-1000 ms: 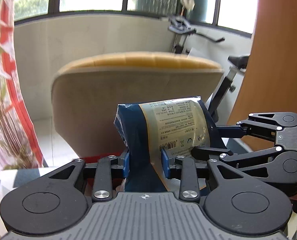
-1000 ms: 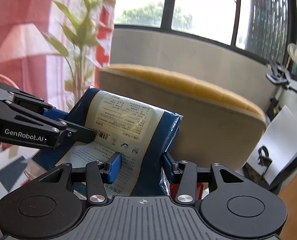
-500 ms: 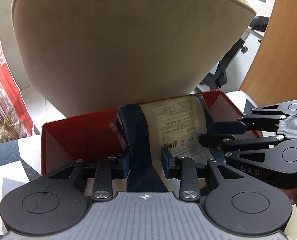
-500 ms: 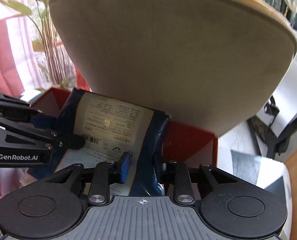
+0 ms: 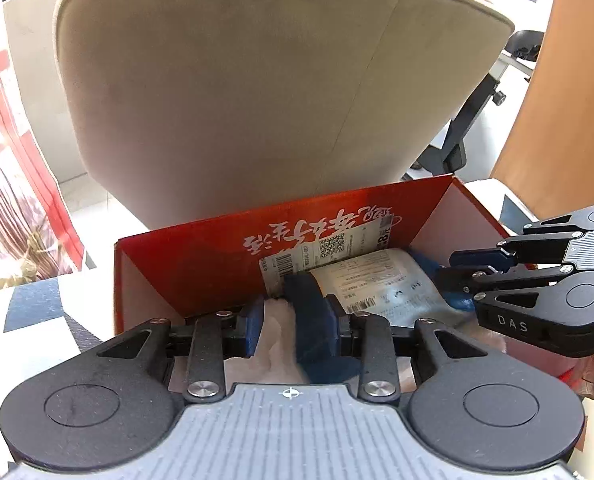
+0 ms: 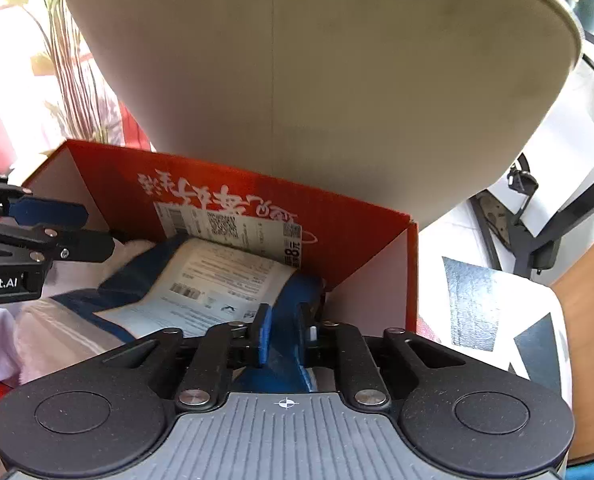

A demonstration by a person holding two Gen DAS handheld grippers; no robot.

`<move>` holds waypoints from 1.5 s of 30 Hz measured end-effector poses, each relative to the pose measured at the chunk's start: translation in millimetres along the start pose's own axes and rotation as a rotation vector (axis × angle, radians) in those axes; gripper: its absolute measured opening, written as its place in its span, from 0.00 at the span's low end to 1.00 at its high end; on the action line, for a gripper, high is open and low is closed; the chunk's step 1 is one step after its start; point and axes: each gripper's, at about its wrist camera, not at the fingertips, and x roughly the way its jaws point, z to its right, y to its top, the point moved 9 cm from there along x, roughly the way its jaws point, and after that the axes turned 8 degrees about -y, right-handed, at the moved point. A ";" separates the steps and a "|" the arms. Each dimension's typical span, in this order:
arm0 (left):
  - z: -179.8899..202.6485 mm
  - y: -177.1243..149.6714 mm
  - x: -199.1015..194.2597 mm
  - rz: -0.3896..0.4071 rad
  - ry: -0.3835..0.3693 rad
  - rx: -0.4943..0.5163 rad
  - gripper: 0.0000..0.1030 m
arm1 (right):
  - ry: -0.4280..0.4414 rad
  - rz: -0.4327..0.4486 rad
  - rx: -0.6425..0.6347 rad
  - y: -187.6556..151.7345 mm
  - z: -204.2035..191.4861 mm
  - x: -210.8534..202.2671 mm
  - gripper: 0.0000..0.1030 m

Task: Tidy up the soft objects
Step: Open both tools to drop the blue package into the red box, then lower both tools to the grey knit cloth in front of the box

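You have lowered the blue package (image 6: 221, 280) from mid-air in front of the chair into the red box (image 6: 361, 216). Your right gripper (image 6: 285, 332) has just been closing, pinching the package's end at 6 o'clock.

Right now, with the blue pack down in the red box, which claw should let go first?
Probably the left claw: its grip looks looser, and white fabric sits beside the blue pack there. The right claw pinches the pack's edge tightly inside the red box.

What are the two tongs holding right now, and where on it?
Both grip the blue soft pack, now down in the red box. The left tongs pinch its left end; the right tongs, which have just been closing, pinch its right end.
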 end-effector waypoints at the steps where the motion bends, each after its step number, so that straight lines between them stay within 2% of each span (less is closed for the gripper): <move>1: 0.8 -0.4 -5.2 0.010 0.005 0.003 0.33 | -0.002 0.011 0.000 0.4 0.6 -5.4 0.18; 4: 1.7 -3.7 -23.9 0.034 0.019 0.015 0.34 | 0.004 0.062 0.014 2.9 2.6 -25.5 0.28; 6: 2.3 -5.1 -36.4 0.054 0.020 0.014 0.38 | 0.016 0.083 0.043 1.4 4.8 -38.0 0.45; 7: 3.0 -6.2 -43.1 0.065 0.017 0.015 0.48 | 0.010 0.093 0.050 0.2 6.1 -43.9 0.47; 8: 3.6 -7.7 -50.4 0.076 0.017 0.014 0.63 | 0.004 0.098 0.053 -1.1 7.3 -49.7 0.52; 10: 4.7 -11.3 -65.1 0.100 0.030 0.017 0.81 | 0.004 0.105 0.060 -4.5 8.6 -61.1 0.61; 11: 5.5 -13.4 -73.8 0.118 0.036 0.022 0.87 | 0.006 0.109 0.067 -6.3 9.2 -67.4 0.68; 13: 7.2 -17.8 -88.1 0.139 0.043 0.029 0.92 | 0.012 0.120 0.077 -9.6 9.5 -79.2 0.79; 15: 7.2 -23.5 -99.9 0.148 0.053 0.020 0.97 | 0.018 0.134 0.086 -13.4 8.4 -91.6 0.94; 17: 5.7 -30.4 -111.9 0.158 0.071 0.000 1.00 | 0.031 0.148 0.097 -17.8 6.2 -104.1 0.98; 24: 1.1 -62.9 -147.4 0.187 0.119 -0.046 1.00 | 0.050 0.183 0.080 -43.4 -7.2 -142.6 1.00; 31: -5.8 -110.2 -185.1 0.207 0.138 -0.089 1.00 | 0.077 0.222 0.061 -79.4 -22.3 -174.0 1.00; 37: -12.1 -157.7 -195.5 0.189 0.125 -0.159 1.00 | 0.103 0.227 0.082 -117.6 -34.7 -188.5 1.00; 45: -10.6 -217.9 -187.6 0.139 0.131 -0.179 1.00 | 0.117 0.183 0.117 -173.3 -52.1 -185.3 1.00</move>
